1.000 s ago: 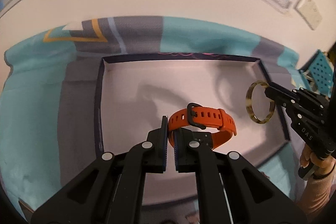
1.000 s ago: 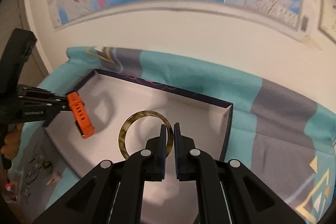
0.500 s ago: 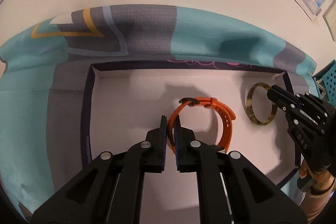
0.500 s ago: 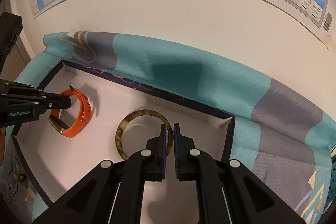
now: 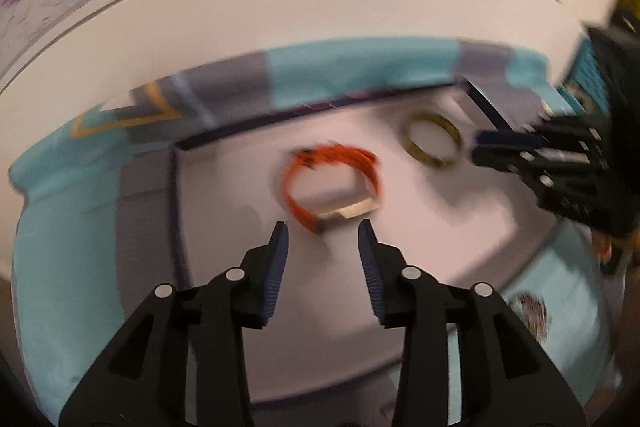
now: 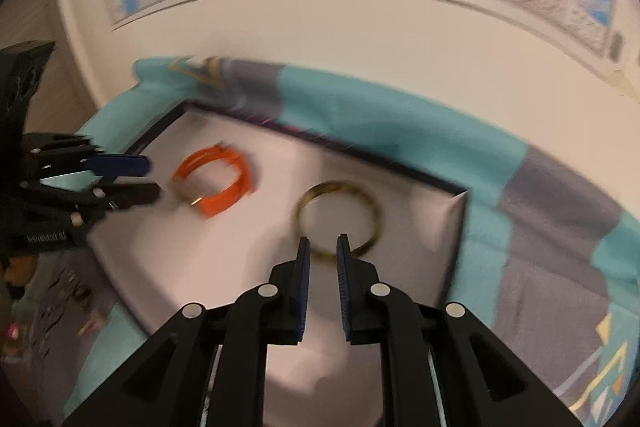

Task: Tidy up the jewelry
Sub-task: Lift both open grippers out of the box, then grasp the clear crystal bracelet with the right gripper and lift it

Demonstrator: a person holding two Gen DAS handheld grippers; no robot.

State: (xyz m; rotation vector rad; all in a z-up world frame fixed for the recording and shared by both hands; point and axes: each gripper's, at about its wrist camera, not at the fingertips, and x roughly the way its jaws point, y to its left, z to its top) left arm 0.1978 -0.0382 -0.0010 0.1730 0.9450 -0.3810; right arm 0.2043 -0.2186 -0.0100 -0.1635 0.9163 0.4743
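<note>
Now both your grippers are opening: the left gripper (image 5: 322, 227) holds nothing, with the orange watch (image 5: 332, 183) lying free ahead at frame centre; the right gripper (image 6: 322, 243) has its fingers loosely astride the bangle (image 6: 338, 217), so pulling back unevenly could drag it across the tray (image 6: 456, 247).

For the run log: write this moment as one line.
left gripper: opening, empty | right gripper: opening, bangle rim between pads | orange watch: in tray
</note>
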